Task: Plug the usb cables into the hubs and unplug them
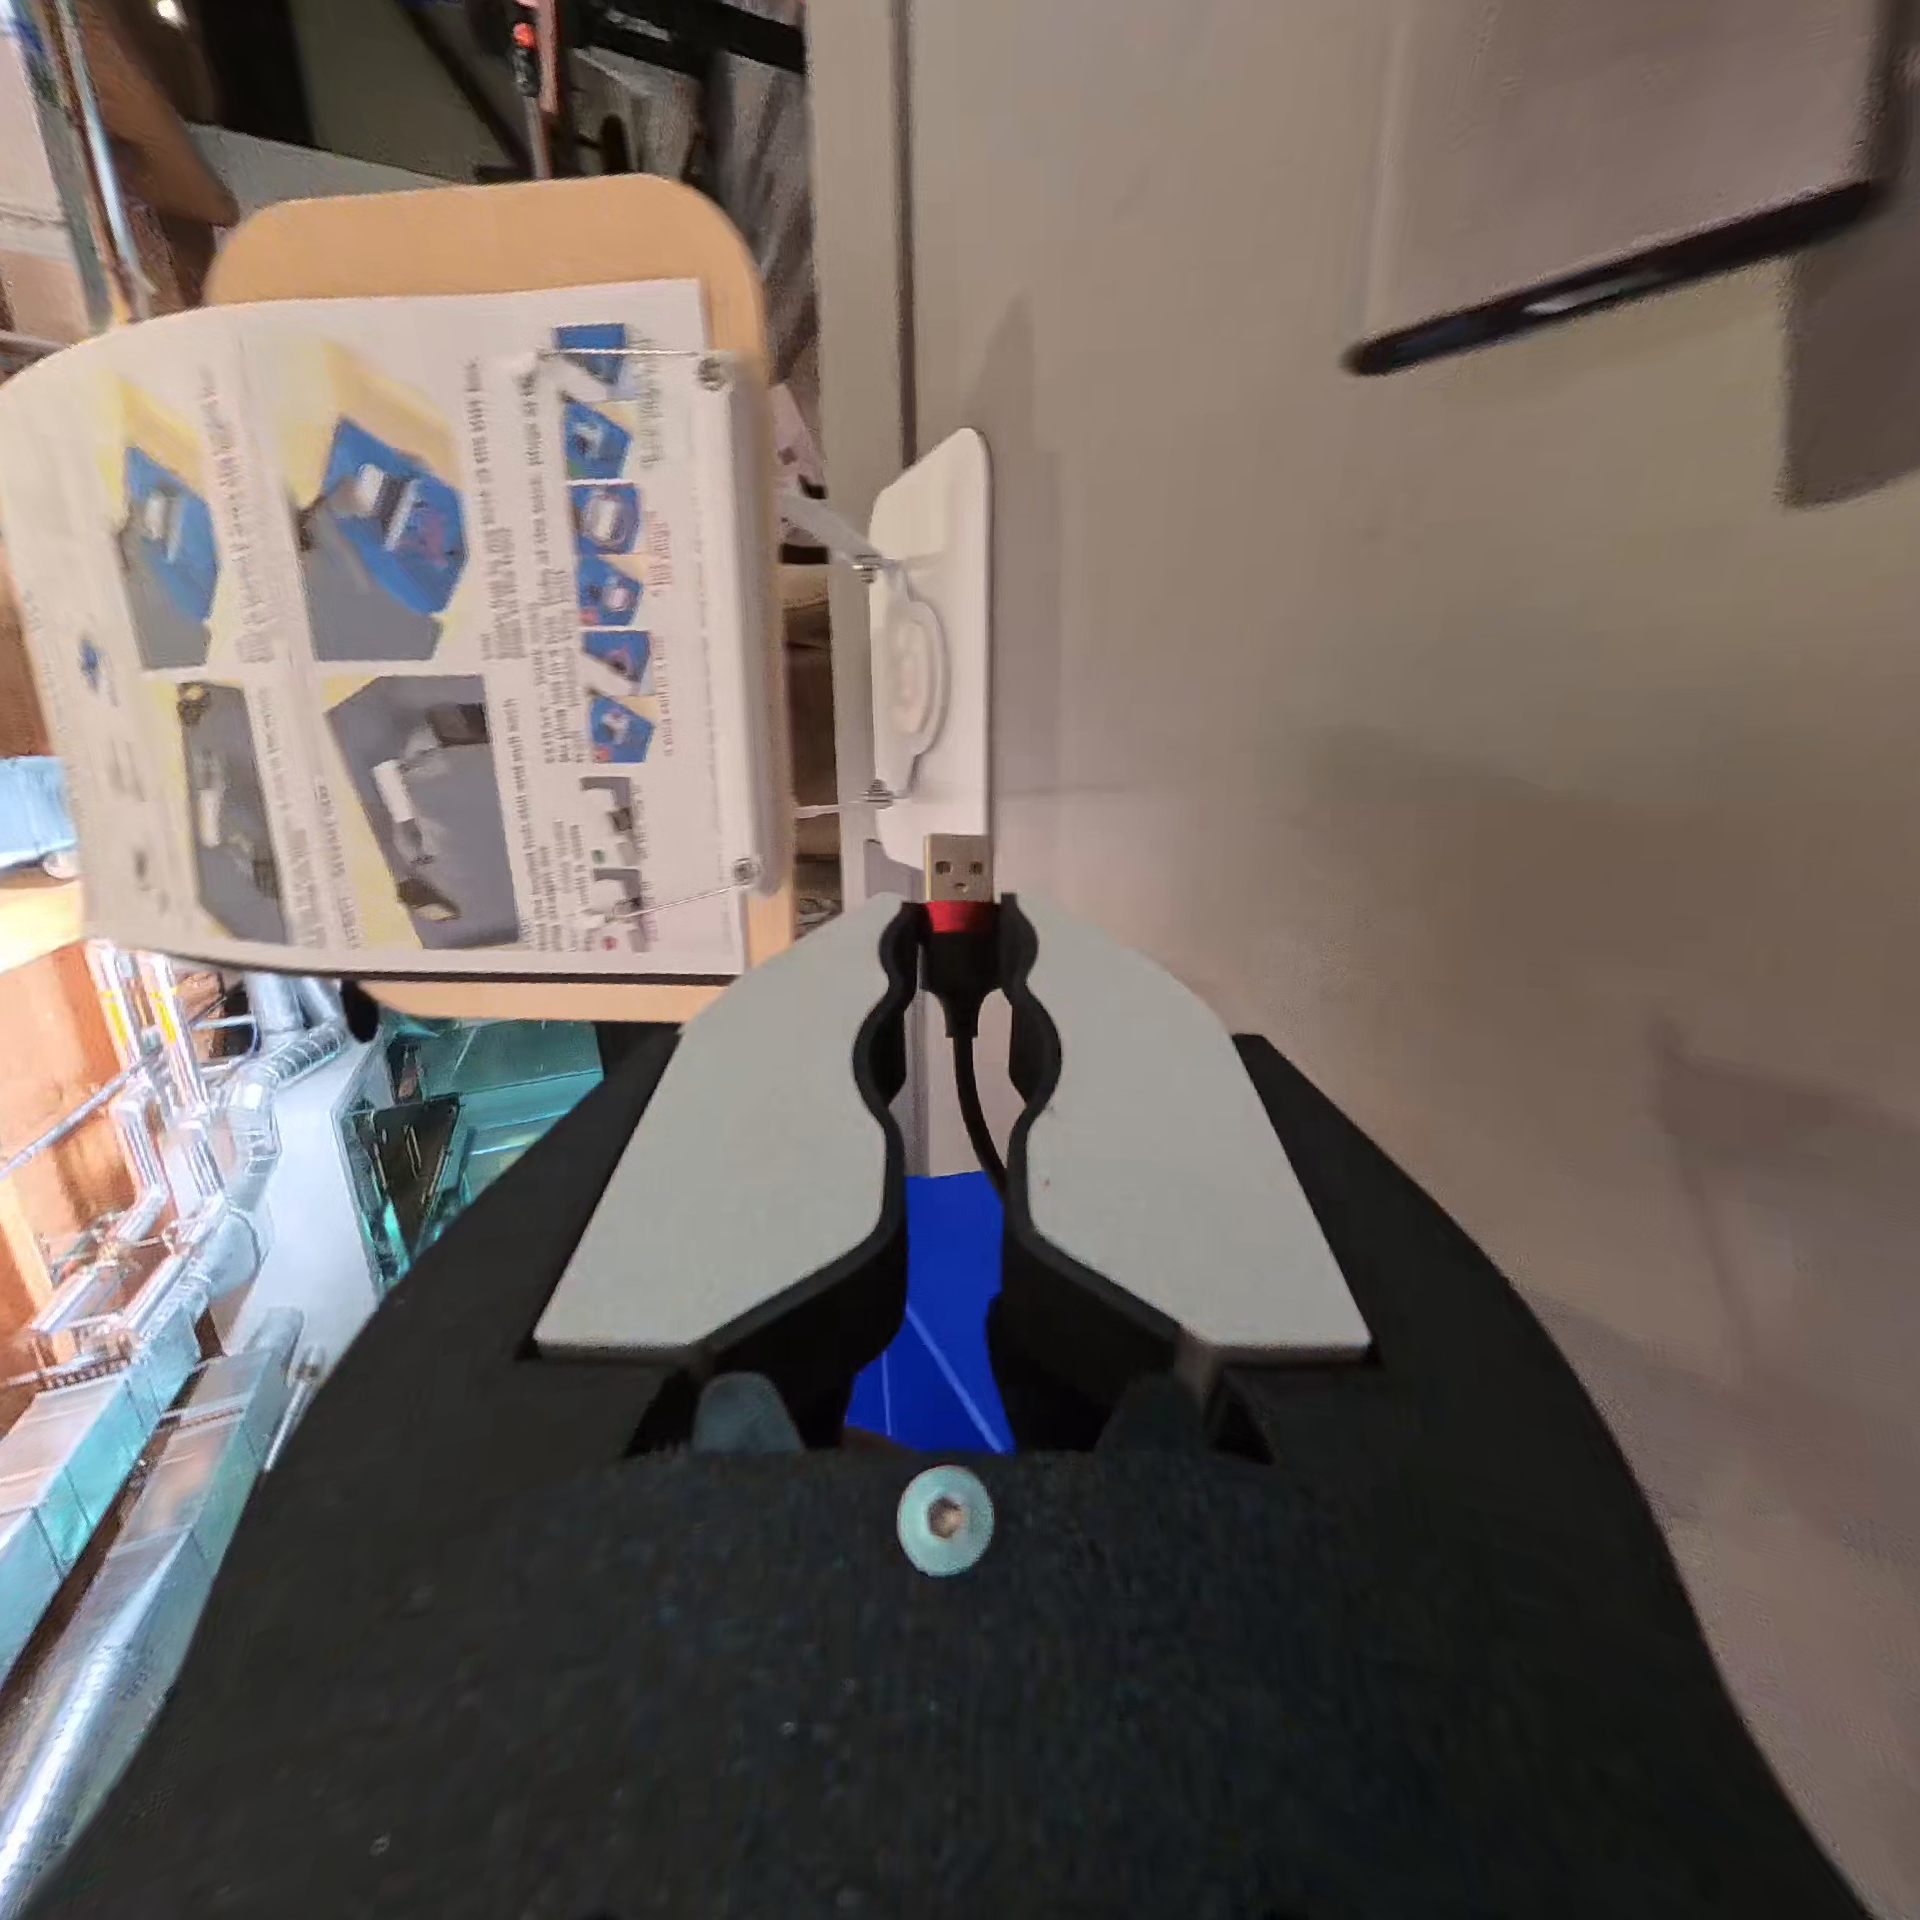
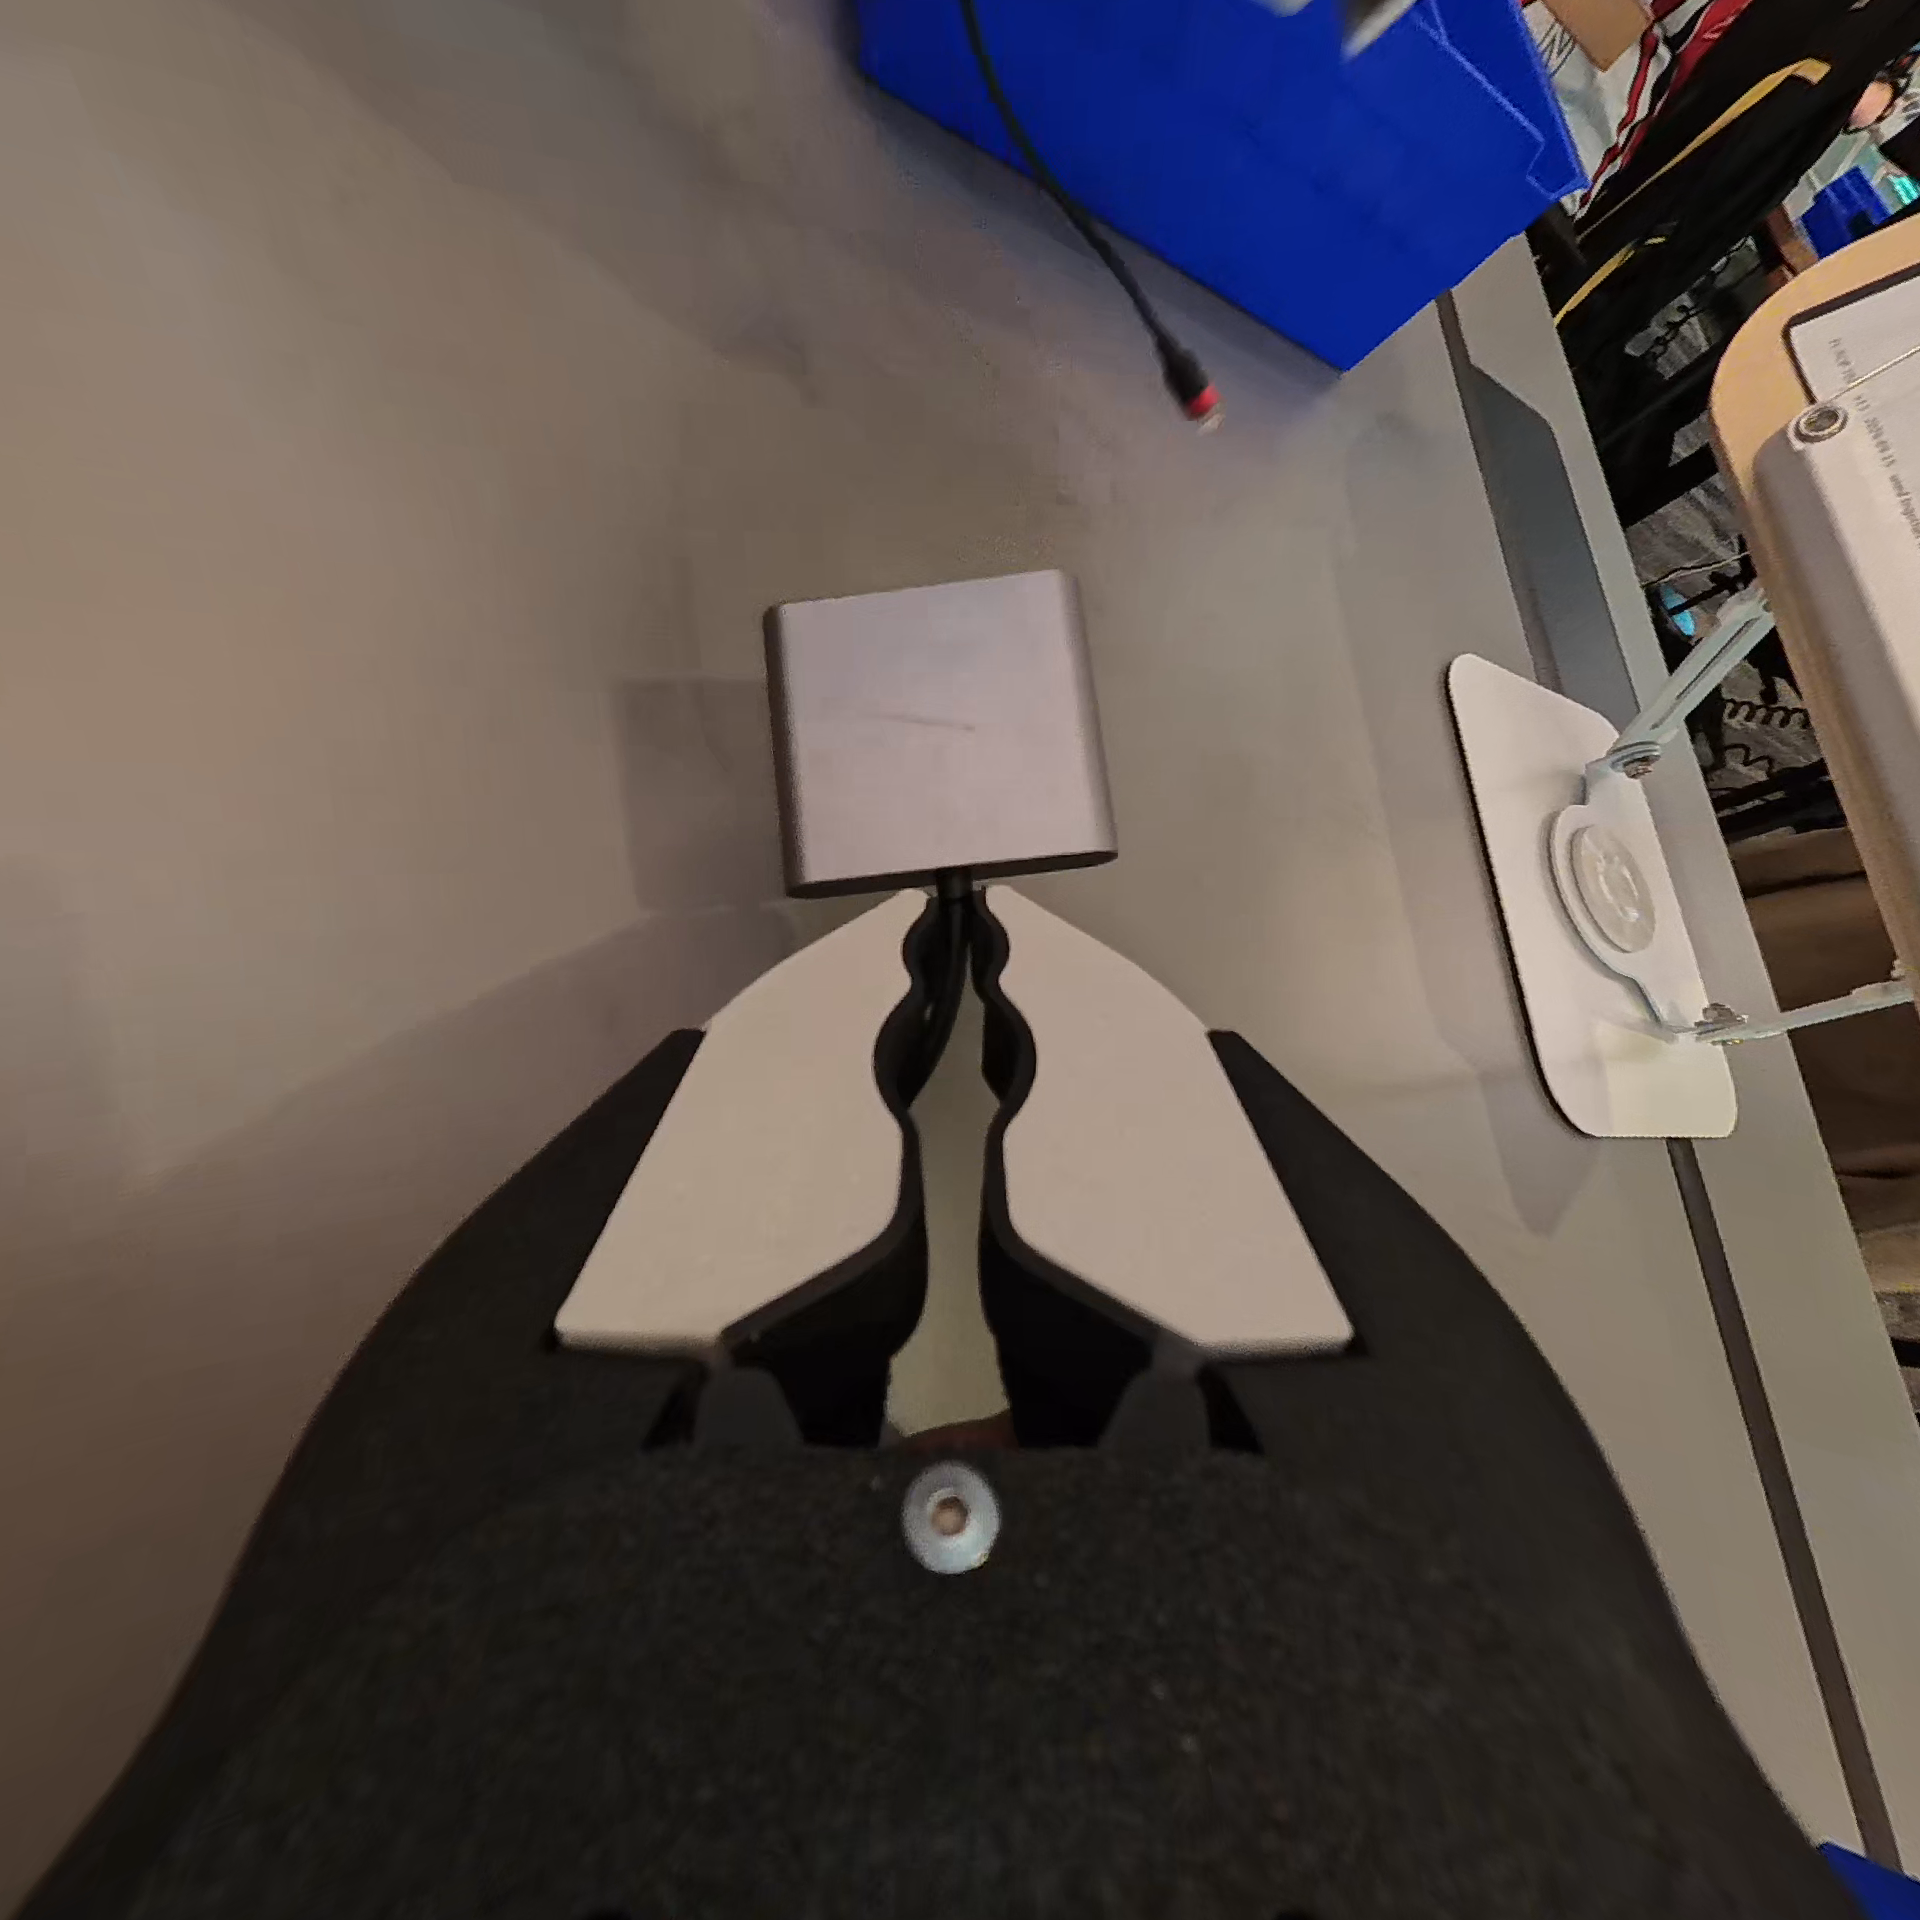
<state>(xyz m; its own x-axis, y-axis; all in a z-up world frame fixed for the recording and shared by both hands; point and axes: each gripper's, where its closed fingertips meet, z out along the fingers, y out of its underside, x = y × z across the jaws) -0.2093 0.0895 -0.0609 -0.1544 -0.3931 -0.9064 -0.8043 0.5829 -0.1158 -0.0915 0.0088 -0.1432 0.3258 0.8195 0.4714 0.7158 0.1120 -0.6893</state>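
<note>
In the left wrist view my left gripper (image 1: 961, 920) is shut on a black USB cable's plug (image 1: 958, 871) at its red collar. The metal end sticks out past the fingertips, and the black cable runs back between the fingers. In the right wrist view my right gripper (image 2: 954, 914) is shut on the short black cable (image 2: 951, 896) of a grey metal hub (image 2: 935, 727). The hub sits just beyond the fingertips, above the grey table (image 2: 416, 520). The hub's ports are hidden from me.
A blue bin (image 2: 1247, 135) stands at the far side, with a black cable's red-collared end (image 2: 1200, 400) hanging in front of it. A white base plate (image 2: 1579, 894) at the table edge carries a board with an instruction sheet (image 1: 416, 623). A blurred dark-edged object (image 1: 1610, 291) is at the upper right.
</note>
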